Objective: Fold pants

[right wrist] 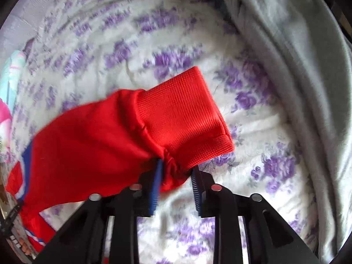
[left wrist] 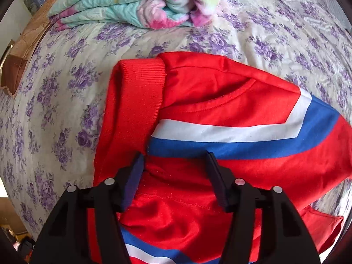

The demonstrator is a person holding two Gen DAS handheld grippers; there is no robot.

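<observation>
Red pants (left wrist: 220, 101) with white and blue stripes lie partly folded on a bed with a purple-flowered sheet (left wrist: 66, 88). A ribbed red cuff (left wrist: 140, 88) lies over the folded part. My left gripper (left wrist: 175, 167) is open, its fingers resting on or just above the red cloth. In the right wrist view, my right gripper (right wrist: 177, 171) is closed on gathered cloth just behind the ribbed cuff (right wrist: 182, 114) of a pant leg (right wrist: 88, 145) and holds it above the sheet. The leg trails down to the left.
A folded pastel floral blanket (left wrist: 132, 4) lies at the far side of the bed. A grey blanket (right wrist: 297, 77) lies along the right side. A brown headboard or bed edge (left wrist: 24, 50) is at the left.
</observation>
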